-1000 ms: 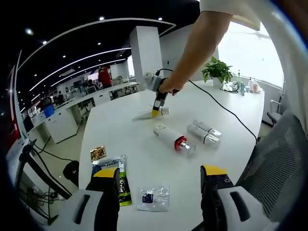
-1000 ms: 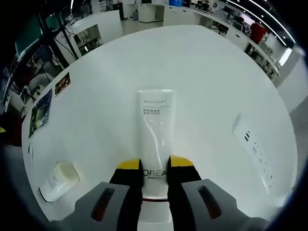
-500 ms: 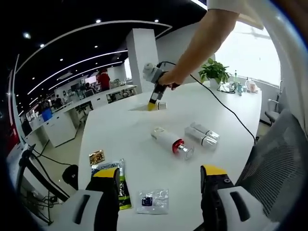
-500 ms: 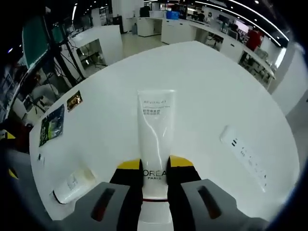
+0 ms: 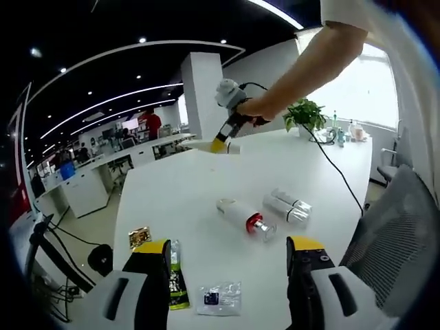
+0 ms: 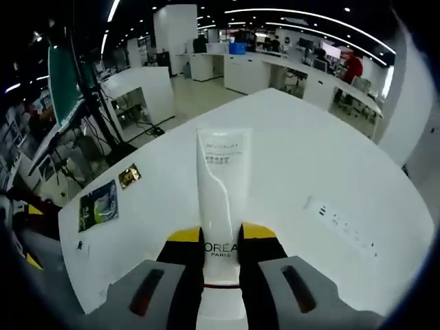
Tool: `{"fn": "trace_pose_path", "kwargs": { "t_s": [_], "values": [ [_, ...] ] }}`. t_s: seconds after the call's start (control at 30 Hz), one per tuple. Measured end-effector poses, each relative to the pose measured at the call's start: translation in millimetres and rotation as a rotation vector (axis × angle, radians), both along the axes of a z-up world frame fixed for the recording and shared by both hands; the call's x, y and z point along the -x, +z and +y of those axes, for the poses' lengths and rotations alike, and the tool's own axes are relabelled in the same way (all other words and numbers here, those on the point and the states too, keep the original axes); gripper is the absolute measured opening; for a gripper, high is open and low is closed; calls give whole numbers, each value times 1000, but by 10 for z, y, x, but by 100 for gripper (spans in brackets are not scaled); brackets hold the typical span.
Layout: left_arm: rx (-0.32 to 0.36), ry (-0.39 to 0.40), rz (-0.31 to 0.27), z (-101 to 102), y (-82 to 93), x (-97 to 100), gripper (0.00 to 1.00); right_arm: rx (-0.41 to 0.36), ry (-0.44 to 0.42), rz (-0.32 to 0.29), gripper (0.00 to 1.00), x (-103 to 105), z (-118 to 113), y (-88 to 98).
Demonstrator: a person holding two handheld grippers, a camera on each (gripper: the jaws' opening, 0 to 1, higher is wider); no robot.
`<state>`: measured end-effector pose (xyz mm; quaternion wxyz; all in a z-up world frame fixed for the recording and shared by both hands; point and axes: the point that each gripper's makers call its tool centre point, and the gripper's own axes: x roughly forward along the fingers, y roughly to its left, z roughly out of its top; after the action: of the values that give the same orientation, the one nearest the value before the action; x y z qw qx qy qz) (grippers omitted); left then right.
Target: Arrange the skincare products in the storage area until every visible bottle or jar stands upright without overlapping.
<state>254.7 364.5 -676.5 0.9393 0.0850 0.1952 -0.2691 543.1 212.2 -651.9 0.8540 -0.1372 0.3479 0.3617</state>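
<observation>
My right gripper (image 6: 221, 240) is shut on a white L'Oreal tube (image 6: 220, 185) and holds it in the air well above the white table (image 6: 289, 158). In the left gripper view that right gripper (image 5: 220, 144) hangs over the far side of the table, with the tube (image 5: 196, 144) sticking out to the left. A white bottle with a red band (image 5: 242, 216) lies on its side mid-table. A clear bottle (image 5: 287, 206) lies beside it. My left gripper (image 5: 230, 275) is open near the table's front edge, nothing between its jaws.
A gold sachet (image 5: 139, 238), a green packet (image 5: 173, 282) and a clear packet (image 5: 218, 299) lie near the front left. A power strip (image 6: 340, 223) lies on the table. A potted plant (image 5: 307, 113) stands at the far end, and a mesh chair (image 5: 392, 227) on the right.
My right gripper has lifted the tube higher above the table. The bottles on the table have not moved.
</observation>
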Motion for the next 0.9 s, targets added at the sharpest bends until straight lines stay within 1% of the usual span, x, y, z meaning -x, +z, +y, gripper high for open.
{"fn": "trace_pose_path", "kwargs": {
  "t_s": [0.03,0.1,0.3,0.4,0.47,0.6,0.63,0.7,0.77,0.9],
  "values": [
    [7,1,0,-1,11,1,70,-22,-4,-3,15,83,21,57],
    [16,1,3,-8,16,7,70,-35,-11,-13,15,205,26,147],
    [30,-10,-3,-36,40,23,70,-83,-41,-52,15,418,3,392],
    [43,-12,-1,-45,52,28,70,-146,-70,-78,15,534,7,564],
    [50,-19,-1,-60,57,33,70,-170,-82,-85,15,621,0,640],
    [52,-33,-8,-84,79,53,69,-190,-85,-105,15,774,-8,741],
    [57,-41,-27,-93,123,60,68,-200,-86,-111,15,829,-6,778],
    [100,-45,-50,-118,210,71,67,-236,-87,-124,15,914,5,855],
    [114,-47,-47,-125,221,80,67,-256,-96,-135,15,992,-12,918],
    [116,-51,-35,-148,205,90,67,-292,-108,-150,15,1139,-32,1025]
  ]
}}
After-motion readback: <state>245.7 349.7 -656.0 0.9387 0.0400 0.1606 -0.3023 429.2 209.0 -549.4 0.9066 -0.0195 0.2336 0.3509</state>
